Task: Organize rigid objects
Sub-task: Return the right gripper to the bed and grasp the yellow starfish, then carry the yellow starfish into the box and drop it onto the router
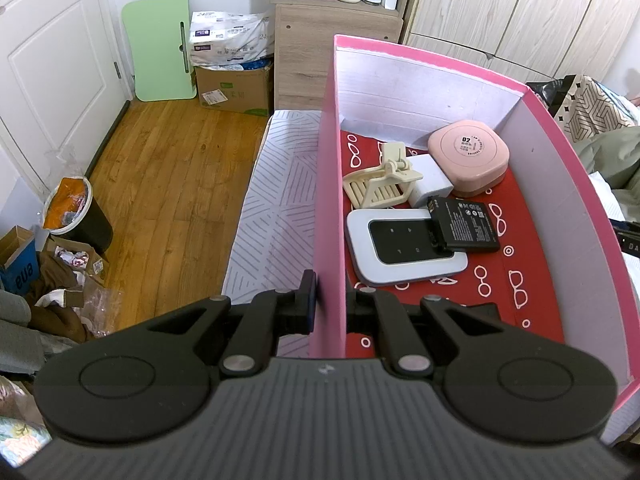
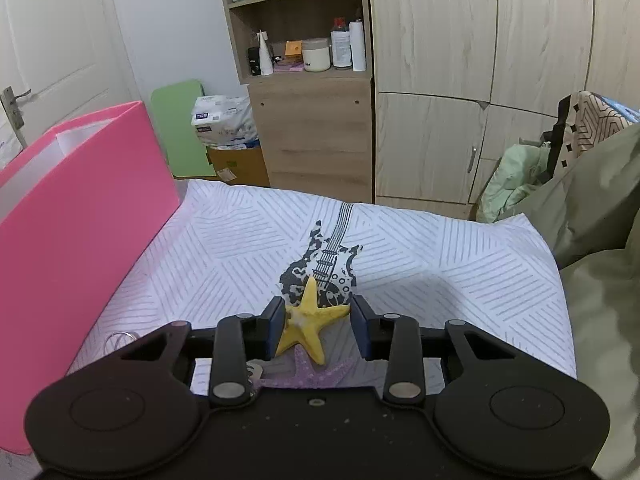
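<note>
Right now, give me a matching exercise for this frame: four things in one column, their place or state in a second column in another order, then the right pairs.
Things:
1. yellow starfish
2. black battery
3. purple starfish
4. pink box

Places or states:
A. its wall is clamped by the left gripper
B. lying partly on the white device inside the box
C. between the fingers of the right gripper
D. on the bedsheet, partly under another starfish

Pairs: 1-C, 2-B, 3-D, 4-A
</note>
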`<state>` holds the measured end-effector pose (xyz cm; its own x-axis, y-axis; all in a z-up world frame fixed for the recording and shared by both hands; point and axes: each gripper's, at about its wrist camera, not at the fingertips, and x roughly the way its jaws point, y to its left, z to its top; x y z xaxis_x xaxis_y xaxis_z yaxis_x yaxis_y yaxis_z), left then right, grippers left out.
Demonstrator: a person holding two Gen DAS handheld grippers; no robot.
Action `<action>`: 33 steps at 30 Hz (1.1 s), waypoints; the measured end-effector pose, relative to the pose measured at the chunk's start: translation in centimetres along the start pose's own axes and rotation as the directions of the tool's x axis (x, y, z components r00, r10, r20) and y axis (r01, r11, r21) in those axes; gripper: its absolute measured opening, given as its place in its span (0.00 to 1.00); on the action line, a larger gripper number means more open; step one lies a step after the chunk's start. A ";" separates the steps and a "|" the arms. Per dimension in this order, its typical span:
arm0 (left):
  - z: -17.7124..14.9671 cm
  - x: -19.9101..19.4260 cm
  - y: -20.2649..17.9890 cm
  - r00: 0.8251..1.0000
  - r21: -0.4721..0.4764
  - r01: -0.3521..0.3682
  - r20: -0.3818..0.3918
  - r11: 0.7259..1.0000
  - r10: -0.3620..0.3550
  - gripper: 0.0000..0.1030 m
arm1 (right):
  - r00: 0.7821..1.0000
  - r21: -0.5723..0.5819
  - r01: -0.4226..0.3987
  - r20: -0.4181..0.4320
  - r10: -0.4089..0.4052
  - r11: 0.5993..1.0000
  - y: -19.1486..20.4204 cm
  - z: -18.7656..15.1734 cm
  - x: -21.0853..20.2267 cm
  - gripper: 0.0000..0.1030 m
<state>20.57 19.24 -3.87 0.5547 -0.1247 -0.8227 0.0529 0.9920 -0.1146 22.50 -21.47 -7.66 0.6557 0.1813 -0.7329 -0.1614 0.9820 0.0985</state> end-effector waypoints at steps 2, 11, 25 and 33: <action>0.0 0.0 0.0 1.000 0.000 0.001 0.001 1.000 -0.001 0.07 | 1.000 0.029 -0.021 0.001 0.021 0.999 -0.3 0.0 -0.1 0.40; 0.0 0.0 0.0 1.000 -0.001 0.001 0.001 1.000 -0.001 0.07 | 0.997 0.095 -0.082 0.013 0.081 0.992 -0.9 0.4 -0.7 0.40; -0.1 0.0 0.0 1.000 0.002 0.001 0.003 1.000 -0.001 0.07 | 0.961 -0.081 -0.257 0.084 0.263 0.963 4.0 5.1 -6.4 0.40; -0.1 -0.2 0.1 1.000 -0.004 -0.002 0.010 1.000 0.002 0.07 | 0.863 -0.299 -0.503 -0.131 0.487 0.811 13.4 9.5 -4.9 0.40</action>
<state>20.43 19.36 -3.76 0.5629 -0.1227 -0.8173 0.0489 0.9921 -0.1153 24.16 -8.64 3.66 0.3910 0.6281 -0.6727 -0.6815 0.6888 0.2470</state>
